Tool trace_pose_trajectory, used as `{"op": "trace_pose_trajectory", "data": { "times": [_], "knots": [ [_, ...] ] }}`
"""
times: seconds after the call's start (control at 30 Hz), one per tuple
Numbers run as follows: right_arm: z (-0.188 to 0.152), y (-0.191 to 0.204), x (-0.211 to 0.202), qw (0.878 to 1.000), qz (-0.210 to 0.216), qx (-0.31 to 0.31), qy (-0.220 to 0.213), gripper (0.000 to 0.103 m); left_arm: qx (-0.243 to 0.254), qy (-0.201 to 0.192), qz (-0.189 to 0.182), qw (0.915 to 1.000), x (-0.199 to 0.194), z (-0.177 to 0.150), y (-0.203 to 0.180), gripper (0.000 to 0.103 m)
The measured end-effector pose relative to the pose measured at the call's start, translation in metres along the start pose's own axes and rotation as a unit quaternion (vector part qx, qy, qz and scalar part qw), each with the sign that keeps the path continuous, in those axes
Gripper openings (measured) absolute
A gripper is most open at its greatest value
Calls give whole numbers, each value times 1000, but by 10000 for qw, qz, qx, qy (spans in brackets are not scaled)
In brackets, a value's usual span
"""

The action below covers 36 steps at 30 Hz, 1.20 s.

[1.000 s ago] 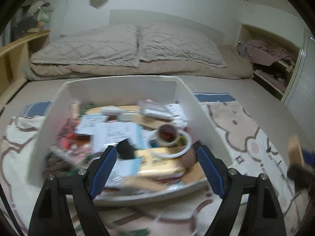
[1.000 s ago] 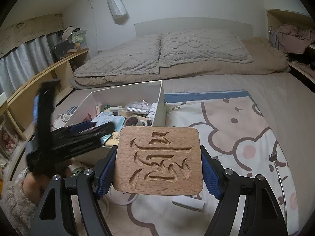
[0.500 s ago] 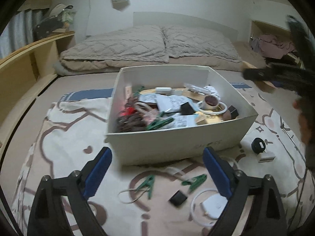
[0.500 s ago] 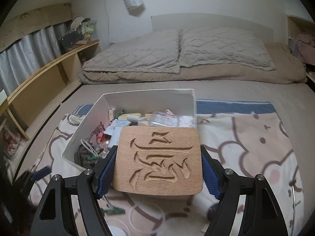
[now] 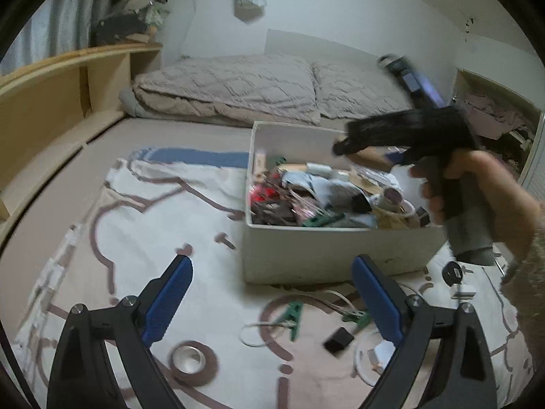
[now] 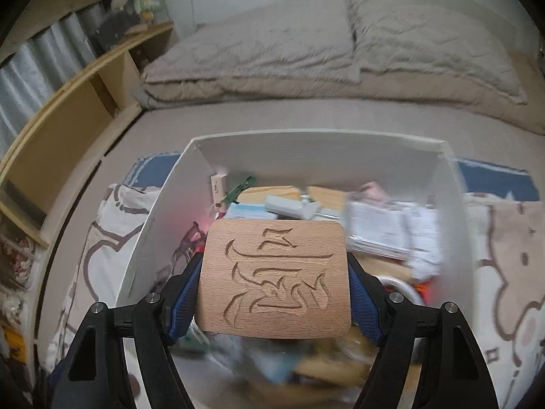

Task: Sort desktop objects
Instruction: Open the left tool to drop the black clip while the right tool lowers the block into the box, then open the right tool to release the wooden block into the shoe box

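A wooden plaque (image 6: pixel 272 238) with carved characters sits between the blue pads of my right gripper (image 6: pixel 274 269), which is shut on its two side edges. It hangs over the white box (image 6: pixel 320 153), above the clutter of papers, clips and small items inside. In the left wrist view the same box (image 5: pixel 340 255) stands to the right on the patterned blanket. A hand (image 5: pixel 483 197) holds the blurred right gripper over it. My left gripper (image 5: pixel 272 272) is open over the blanket in front of the box, with nothing between its fingers.
Loose on the blanket near the box's front lie a tape roll (image 5: pixel 192 358), green clips (image 5: pixel 292 313), a small black block (image 5: pixel 338 339), a white cable with a plug (image 5: pixel 378 354) and a black round piece (image 5: pixel 453 272). Pillows (image 5: pixel 238 85) lie behind, a wooden shelf (image 5: pixel 51 102) at left.
My left gripper has pulled back out of the box and shifted left, so the box now lies ahead to the right. The right gripper has carried the plaque over the box.
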State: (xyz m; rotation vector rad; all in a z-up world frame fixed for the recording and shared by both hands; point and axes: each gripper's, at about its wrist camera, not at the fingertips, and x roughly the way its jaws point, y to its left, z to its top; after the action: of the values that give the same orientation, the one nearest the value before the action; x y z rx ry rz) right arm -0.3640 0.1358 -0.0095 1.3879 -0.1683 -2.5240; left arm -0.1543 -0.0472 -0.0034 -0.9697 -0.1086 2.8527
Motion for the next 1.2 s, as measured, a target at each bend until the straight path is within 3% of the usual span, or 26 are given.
{"op": "trace_pose_trajectory", "data": {
  "times": [0.23,0.47,0.5,0.53,0.6,0.9,1.2],
  "knots": [
    [30,10,61,9983,-258,249,455,78,-203,-166,204,9994,-4,6,26,96],
    [50,17,94,9969,-223,499,572,78,-440,-165,168,9988,-2,7,43,96],
    [51,17,97,9966,-155,542,593,79,-473,-154,125,9987,-2,6,45,96],
    [52,17,97,9968,-136,558,555,87,-499,-151,135,9986,-1,6,45,96],
    [53,17,92,9974,-109,588,392,103,-502,-149,170,9985,1,6,46,96],
    [39,5,40,9976,410,557,-97,103,-392,-72,137,9991,4,3,40,99],
    [-15,10,-44,9963,607,-42,-607,103,-373,-152,121,9991,-8,3,29,102]
  ]
}}
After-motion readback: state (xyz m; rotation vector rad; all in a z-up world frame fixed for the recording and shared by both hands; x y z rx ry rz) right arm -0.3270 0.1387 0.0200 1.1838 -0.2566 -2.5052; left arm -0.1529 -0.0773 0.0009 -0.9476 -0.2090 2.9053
